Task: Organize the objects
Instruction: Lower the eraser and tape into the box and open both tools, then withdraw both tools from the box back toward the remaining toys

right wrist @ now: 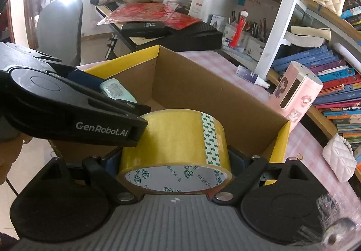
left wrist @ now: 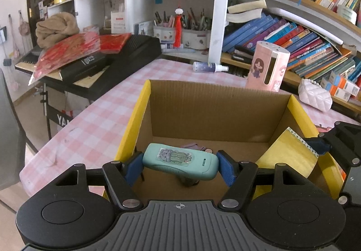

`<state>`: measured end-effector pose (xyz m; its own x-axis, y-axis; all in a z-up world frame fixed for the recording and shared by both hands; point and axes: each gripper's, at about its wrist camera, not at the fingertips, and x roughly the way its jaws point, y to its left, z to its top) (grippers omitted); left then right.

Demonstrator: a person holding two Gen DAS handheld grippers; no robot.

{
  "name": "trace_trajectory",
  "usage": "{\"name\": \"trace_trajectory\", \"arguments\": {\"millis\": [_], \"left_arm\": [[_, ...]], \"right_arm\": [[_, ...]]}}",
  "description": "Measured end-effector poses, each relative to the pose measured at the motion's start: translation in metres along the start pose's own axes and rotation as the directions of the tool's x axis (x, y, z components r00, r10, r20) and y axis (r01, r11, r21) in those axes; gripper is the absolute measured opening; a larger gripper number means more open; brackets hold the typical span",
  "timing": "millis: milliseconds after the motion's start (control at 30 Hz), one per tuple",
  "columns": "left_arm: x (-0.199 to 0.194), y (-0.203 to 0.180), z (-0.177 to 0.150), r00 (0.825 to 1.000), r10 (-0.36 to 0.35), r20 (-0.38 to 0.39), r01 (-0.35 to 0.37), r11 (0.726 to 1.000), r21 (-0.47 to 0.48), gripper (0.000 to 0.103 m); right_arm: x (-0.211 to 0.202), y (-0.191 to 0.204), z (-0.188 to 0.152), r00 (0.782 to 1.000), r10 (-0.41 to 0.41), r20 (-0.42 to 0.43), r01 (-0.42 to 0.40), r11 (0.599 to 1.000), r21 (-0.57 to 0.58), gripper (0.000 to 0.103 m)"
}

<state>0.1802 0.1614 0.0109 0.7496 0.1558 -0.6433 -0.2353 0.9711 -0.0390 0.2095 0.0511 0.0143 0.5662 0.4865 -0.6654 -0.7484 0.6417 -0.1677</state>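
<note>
An open cardboard box with yellow flaps stands on the pink checked table. My left gripper is shut on a teal oblong device with a cactus sticker, held crosswise over the box's near part. My right gripper is shut on a wide roll of yellow tape, also above the box. In the left wrist view the tape roll and part of the right gripper show at the box's right side. The right wrist view shows the left gripper's black body with the teal device. Small purple items lie on the box floor.
A pink cylindrical container and a small spray bottle stand on the table behind the box. A white quilted purse lies at the right. Bookshelves fill the back right; a keyboard with red packets is at the left.
</note>
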Motion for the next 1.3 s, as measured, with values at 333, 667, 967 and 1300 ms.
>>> {"name": "trace_trajectory", "arguments": {"millis": [333,667,967,1300], "left_arm": [[-0.025,0.004,-0.002,0.996,-0.017,0.083,0.018,1.0,-0.008,0.08],[-0.071,0.018,-0.012,0.985,-0.019,0.17,0.031,0.997,-0.069,0.087],[-0.093,0.033,-0.035,0.985,0.004,0.171,0.014,0.995,-0.102,0.088],[-0.116,0.043,-0.061,0.986,0.057,0.158,-0.041,0.994,-0.1,0.088]], "right_arm": [[-0.012,0.003,-0.003,0.999,-0.029,0.04,0.028,0.999,0.033,0.095],[-0.048,0.014,-0.006,0.987,-0.103,0.12,0.095,0.993,0.072,0.097],[-0.079,0.02,-0.022,0.97,-0.203,0.133,0.18,0.969,0.168,0.098],[-0.104,0.035,-0.039,0.949,-0.296,0.113,0.262,0.934,0.242,0.098]]}}
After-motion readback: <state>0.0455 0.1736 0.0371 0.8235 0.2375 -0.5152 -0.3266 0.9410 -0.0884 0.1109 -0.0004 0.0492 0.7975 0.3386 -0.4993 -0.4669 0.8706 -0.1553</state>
